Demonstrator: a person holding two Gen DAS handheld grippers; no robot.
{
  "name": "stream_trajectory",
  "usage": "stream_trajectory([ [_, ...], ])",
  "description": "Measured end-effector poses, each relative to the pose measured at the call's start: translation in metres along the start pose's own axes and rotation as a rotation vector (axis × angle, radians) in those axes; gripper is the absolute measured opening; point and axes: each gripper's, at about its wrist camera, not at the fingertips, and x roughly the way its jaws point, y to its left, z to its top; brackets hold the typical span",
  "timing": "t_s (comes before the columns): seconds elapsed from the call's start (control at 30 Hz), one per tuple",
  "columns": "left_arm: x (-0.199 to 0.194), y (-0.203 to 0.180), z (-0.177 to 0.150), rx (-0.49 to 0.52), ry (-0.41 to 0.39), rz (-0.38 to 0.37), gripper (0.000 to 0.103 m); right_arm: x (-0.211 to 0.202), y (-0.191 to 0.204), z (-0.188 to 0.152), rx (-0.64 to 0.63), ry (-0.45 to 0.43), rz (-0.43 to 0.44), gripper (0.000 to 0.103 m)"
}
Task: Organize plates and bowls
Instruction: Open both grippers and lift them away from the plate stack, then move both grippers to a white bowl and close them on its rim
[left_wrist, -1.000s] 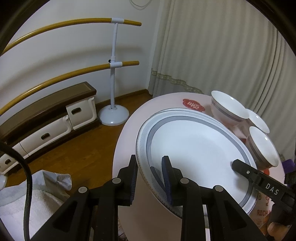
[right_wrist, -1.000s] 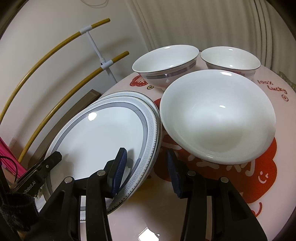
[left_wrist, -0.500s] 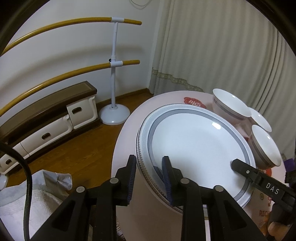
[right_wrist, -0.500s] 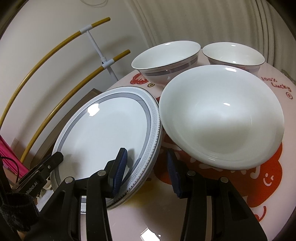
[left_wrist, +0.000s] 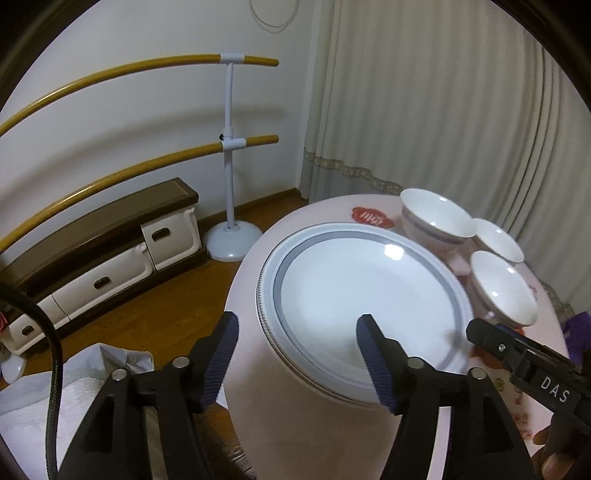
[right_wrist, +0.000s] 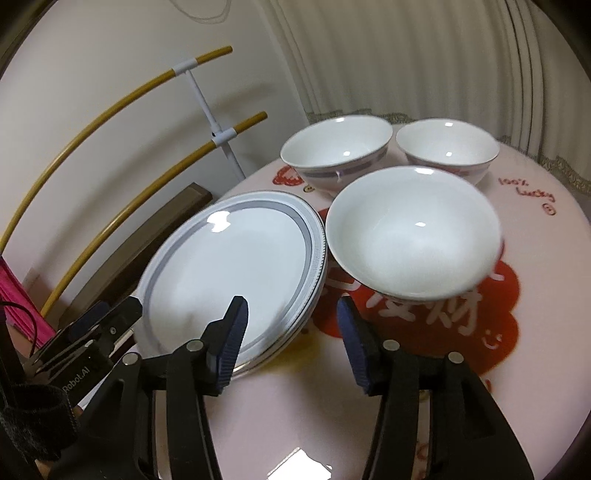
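Nearest the cameras, the left hand-held gripper (left_wrist: 297, 356) has its jaws opening and spread across the near rim of the plate stack (left_wrist: 354, 291), pads off the china; the right hand-held gripper (right_wrist: 291, 334) is opening too, its jaws astride the stack's opposite edge with nothing pinched. The plates look done as a step: they lie flat, one on another, at the left side of the round pink desk (right_wrist: 369, 413), the top one white with a grey band and a ribbed outer edge, the rims roughly in line. How many are in the pile I cannot tell. Just beside the stack stands a plain-looking white bowl (right_wrist: 412, 230), and beyond it two more, a banded bowl (right_wrist: 336, 151) and a smaller-looking bowl (right_wrist: 447, 149), close together near the curtain (left_wrist: 443, 103). All three stand upright and separate, so by my reading the nesting of the bowls is what remains
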Motion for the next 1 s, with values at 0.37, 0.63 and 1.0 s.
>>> stream_trajectory([
  [0.37,-0.068,-0.032,-0.005,0.028,-0.064,-0.017,0.087,-0.077,-0.009,-0.009,-0.016,-0.079,0.022,0.073],
  [0.63,-0.115,-0.073,-0.012,0.083,-0.13,-0.063,0.098,-0.141,-0.036,-0.008,-0.018,-0.162,0.003,0.086],
  [1.0,-0.105,-0.131,0.004,0.133,-0.077,-0.09,0.102,-0.17,-0.081,0.012,-0.002,-0.191,-0.06,0.092],
])
